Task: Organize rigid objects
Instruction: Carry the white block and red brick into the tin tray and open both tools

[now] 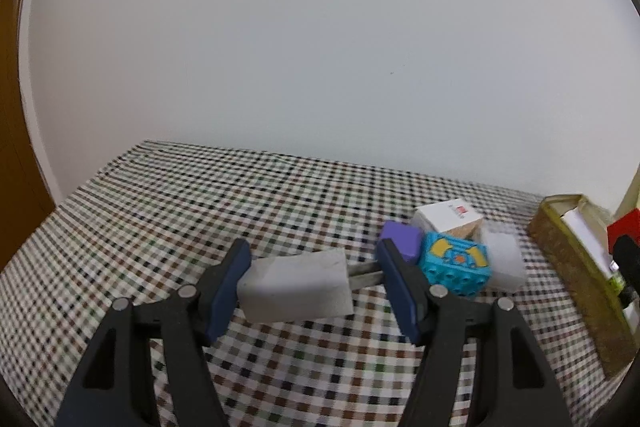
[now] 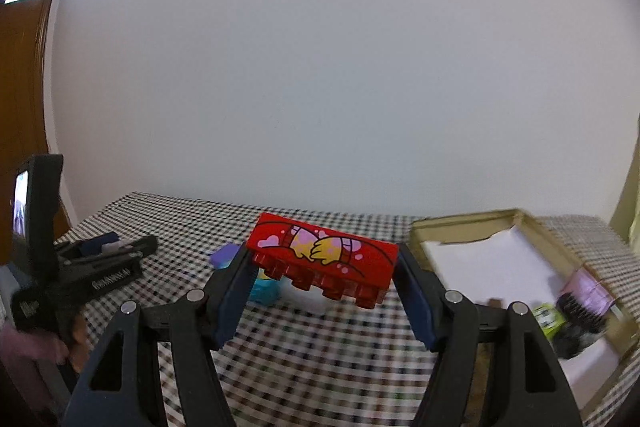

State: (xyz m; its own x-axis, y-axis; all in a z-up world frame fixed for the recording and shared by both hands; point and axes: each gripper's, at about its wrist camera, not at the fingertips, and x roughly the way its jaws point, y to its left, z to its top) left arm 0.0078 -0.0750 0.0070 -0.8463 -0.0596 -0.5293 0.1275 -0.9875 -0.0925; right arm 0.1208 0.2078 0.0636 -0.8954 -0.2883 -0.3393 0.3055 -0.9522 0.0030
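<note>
While a few items already lay in the cardboard box (image 2: 472,223), a red brick (image 2: 324,259) was clamped in the right gripper (image 2: 322,277), a white block (image 1: 296,283) was loosely spanned by the left gripper (image 1: 310,279), grip uncertain, and a cluster of blocks (image 1: 452,251) was left unsorted.

A checked tablecloth (image 1: 200,211) in white, black, brown and green is being shown under everything. A red brick (image 2: 324,259) is being seen with pink hearts and a yellow print, and a turquoise brick (image 1: 456,263) with yellow and orange markings, beside a purple block (image 1: 400,239) and a plain white block (image 1: 296,283).
</note>
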